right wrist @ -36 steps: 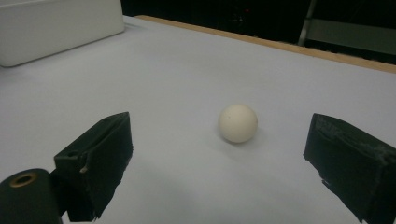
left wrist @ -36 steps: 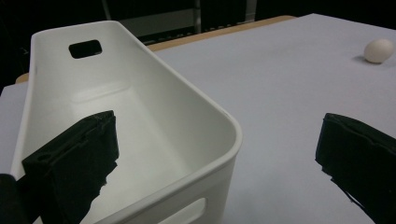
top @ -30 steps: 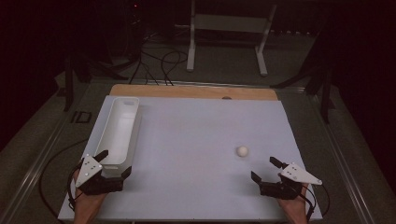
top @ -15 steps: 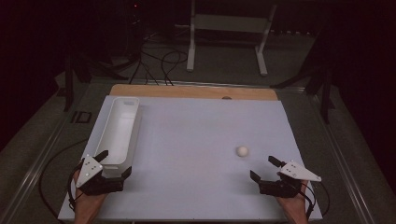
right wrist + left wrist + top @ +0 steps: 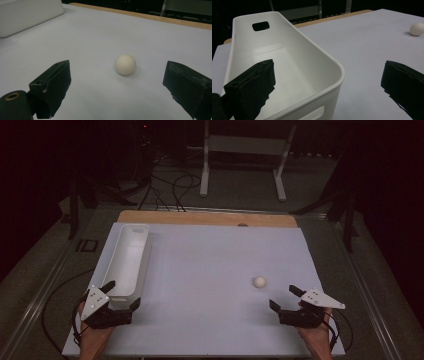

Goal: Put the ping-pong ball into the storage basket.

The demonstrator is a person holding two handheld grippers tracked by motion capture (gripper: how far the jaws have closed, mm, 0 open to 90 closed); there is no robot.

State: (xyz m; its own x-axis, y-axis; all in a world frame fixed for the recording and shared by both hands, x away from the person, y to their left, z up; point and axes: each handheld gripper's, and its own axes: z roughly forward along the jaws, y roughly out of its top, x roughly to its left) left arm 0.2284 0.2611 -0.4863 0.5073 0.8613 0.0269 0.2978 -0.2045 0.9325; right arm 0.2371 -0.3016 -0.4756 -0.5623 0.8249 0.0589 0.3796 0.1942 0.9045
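Observation:
A small white ball (image 5: 259,281) lies on the white table sheet at the right, just ahead of my right gripper (image 5: 282,296). In the right gripper view that gripper (image 5: 117,75) stands open, and the ball (image 5: 125,64) rests a short way beyond the gap between its jaws. A long white bin (image 5: 127,260) runs along the left side. My left gripper (image 5: 122,294) is open at the bin's near end. In the left gripper view (image 5: 328,67) one jaw hangs over the inside of the empty bin (image 5: 287,62) and the other over the sheet. The ball (image 5: 417,29) shows far off.
The white sheet (image 5: 200,270) covers the table, and a strip of wooden edge (image 5: 205,217) runs along the far side. A metal stand (image 5: 240,165) and cables are on the floor behind. The bin's corner (image 5: 25,15) appears far off in the right gripper view.

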